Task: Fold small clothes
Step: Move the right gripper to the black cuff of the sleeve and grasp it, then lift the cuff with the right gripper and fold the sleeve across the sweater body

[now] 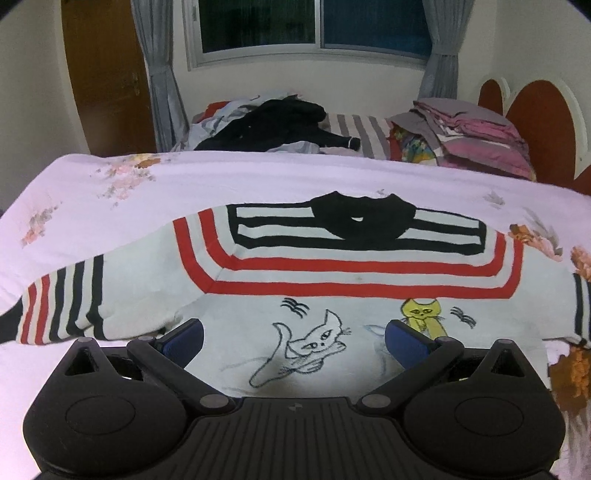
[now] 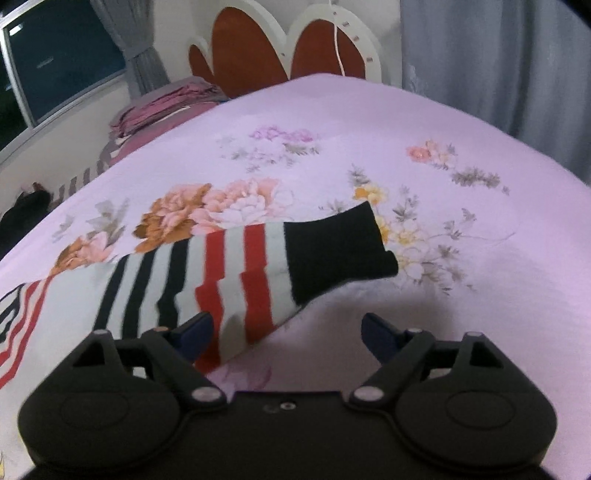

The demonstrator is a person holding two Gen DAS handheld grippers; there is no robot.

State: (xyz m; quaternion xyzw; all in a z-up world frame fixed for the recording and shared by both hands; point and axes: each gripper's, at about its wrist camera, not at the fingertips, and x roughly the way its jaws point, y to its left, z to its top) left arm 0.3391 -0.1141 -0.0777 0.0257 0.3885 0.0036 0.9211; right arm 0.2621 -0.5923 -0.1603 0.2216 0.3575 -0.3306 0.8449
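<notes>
- A small sweater [image 1: 332, 280], white with red and black stripes and cat drawings on the chest, is lying flat and face up on the flowered sheet [image 1: 229, 177] of the bed, its black collar [image 1: 364, 218] pointing away toward the window [image 1: 314, 29].
- Both sleeves are lying spread out to the sides, so no fold is showing yet; by my reading the folding is only just starting, with the sleeves and the body all left to do.
- The left gripper [image 1: 294, 336] is hovering low over the chest near the white cat drawing [image 1: 317, 339], its blue fingers [image 1: 404, 338] standing apart with nothing pinched between them.
- The right gripper [image 2: 286, 330] is coming in at the right sleeve [image 2: 236, 273], close to its black cuff [image 2: 336, 251]; its fingers [image 2: 195, 326] are standing wide apart, one over the striped cloth and the other over bare sheet, not pressing on anything.
- The sleeve edge is lying between those fingers, so I judge the likely next step to be taking that sleeve and bringing it in across the body.
- A pile of loose clothes [image 1: 280, 125] and a stack of folded ones [image 1: 472, 136] are sitting on the far side of the bed.
</notes>
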